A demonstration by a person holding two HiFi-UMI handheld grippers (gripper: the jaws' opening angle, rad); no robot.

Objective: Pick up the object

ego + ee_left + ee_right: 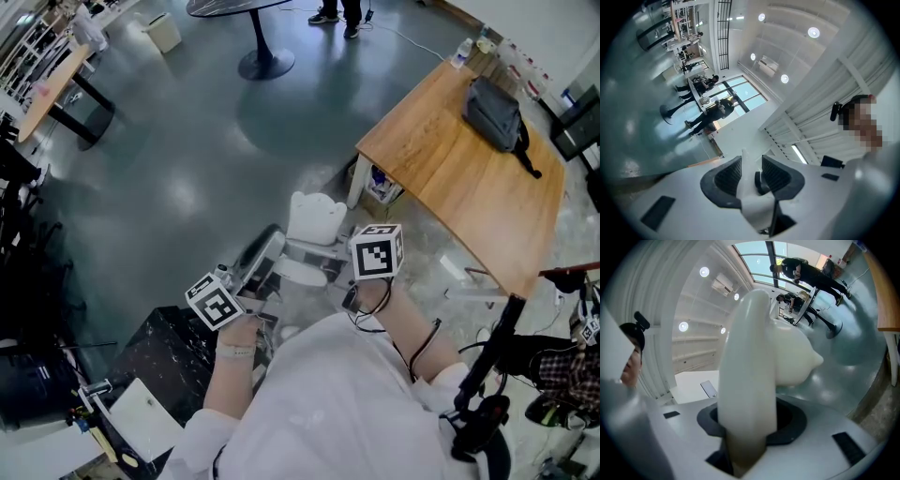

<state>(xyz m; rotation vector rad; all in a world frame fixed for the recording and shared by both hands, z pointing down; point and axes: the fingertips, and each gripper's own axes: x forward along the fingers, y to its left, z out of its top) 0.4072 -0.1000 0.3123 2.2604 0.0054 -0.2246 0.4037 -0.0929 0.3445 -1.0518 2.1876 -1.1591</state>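
Currently both grippers are clamped on one white object point(316, 217), held up in front of the person's chest above the grey floor point(187, 150).

The left gripper point(265, 267) has a thin white edge of the object point(746, 183) between its dark ribbed pads point(727, 177). The jaws stand close together, pinching that edge from both sides, and it rises just past the pad tips. In the head view this gripper's marker cube point(216, 302) sits just behind it, over the person's wrist.

The right gripper point(342, 264) grips a much thicker part. In the right gripper view a rounded white rim point(745, 357) fills the gap between the jaws of the gripper point(750, 423) and runs well beyond their tips. A bulging white body point(792, 357) swells off to the right of the rim. The jaws are spread wide and pressed against this rim. Its marker cube point(377, 250) is just behind the jaws.

Seen from the head view, the object lies between the two grippers and ahead of them. Its scalloped upper part stands beyond the jaw tips.

Beyond the right gripper and to its right stands a wooden table point(450, 187) with a grey bag point(494, 112) on its far end. Far ahead of the left gripper is the round foot of a pedestal table point(265, 64).
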